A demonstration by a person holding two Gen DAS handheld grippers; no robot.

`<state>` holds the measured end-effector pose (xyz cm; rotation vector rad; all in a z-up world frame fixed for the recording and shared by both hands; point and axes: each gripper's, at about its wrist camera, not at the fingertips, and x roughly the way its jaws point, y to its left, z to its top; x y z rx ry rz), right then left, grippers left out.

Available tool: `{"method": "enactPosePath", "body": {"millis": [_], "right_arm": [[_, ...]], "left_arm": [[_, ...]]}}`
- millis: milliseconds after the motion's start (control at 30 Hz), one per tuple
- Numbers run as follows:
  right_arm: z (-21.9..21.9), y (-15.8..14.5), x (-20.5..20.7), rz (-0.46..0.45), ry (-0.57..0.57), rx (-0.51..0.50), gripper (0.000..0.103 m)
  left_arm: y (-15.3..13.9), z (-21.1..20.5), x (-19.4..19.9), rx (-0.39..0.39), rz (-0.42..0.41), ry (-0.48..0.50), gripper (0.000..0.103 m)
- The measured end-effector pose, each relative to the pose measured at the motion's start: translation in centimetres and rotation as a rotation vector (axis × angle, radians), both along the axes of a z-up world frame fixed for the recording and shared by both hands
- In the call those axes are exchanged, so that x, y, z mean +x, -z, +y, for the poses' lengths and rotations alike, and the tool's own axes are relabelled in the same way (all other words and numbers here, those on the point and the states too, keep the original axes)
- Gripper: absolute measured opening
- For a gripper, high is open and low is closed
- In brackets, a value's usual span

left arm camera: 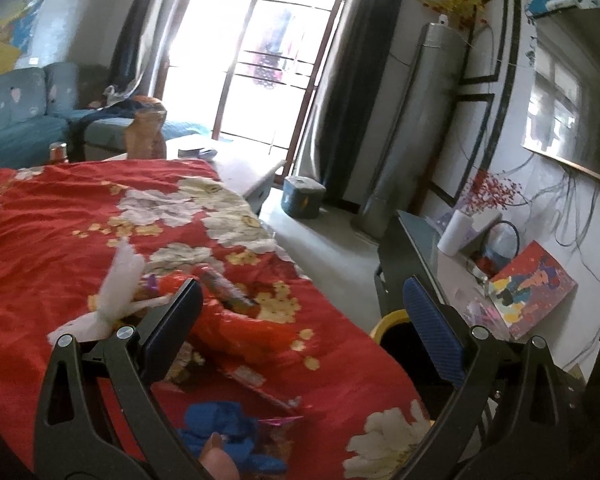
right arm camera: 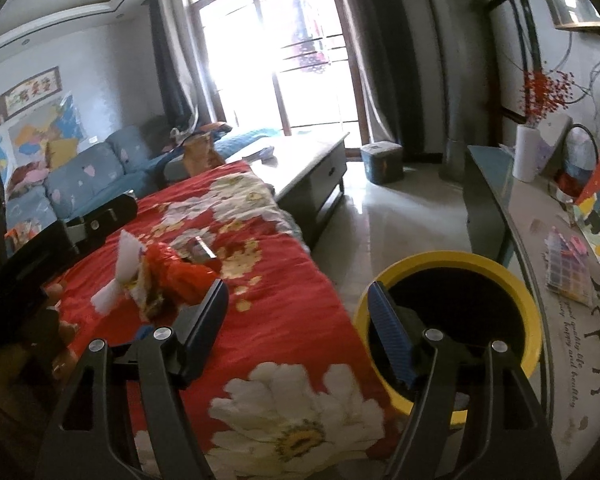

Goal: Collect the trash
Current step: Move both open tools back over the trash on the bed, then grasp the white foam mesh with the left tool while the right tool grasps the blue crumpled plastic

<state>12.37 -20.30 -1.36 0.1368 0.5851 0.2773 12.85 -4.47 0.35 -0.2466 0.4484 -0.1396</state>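
Ahead of both grippers lies a red floral cloth (left arm camera: 60, 240) spread over a tabletop, and the trash sits on it in a loose cluster. Counted from the left wrist view, there are four pieces: one white crumpled tissue (left arm camera: 116, 292), one red foil wrapper (left arm camera: 236, 324), one dark stick-shaped wrapper (left arm camera: 228, 292) lying just behind the foil, and one blue crumpled scrap (left arm camera: 228, 436) nearest the camera. The right wrist view shows the tissue, the red foil and the dark wrapper touching or nearly touching, with the blue scrap almost hidden. One bin, black inside with a yellow rim (right arm camera: 452, 260), stands on the floor just beside the cloth's right edge, between the tabletop and a long side cabinet (right arm camera: 496, 208). The left gripper (left arm camera: 300, 316) has its jaws spread wide with nothing between them; its left finger stands in front of the tissue, its right finger over the bin's rim. The right gripper (right arm camera: 300, 320) likewise has its jaws wide and holds nothing, one finger over the cloth near the red foil and the other over the bin's mouth. A hand (right arm camera: 40, 340) grips the other tool at the left edge of that view. One white vase (right arm camera: 528, 152) of red berries stands on the cabinet.
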Motion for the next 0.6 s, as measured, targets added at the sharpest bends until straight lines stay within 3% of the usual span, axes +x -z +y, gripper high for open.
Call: {"method": "enactPosePath", "body": {"millis": [600], "right_arm": [[7.6, 1.3, -0.4, 0.053, -0.191, -0.036, 0.07]], "left_arm": [[0.2, 9.1, -1.4, 0.031, 0.024, -0.178, 0.092]]}}
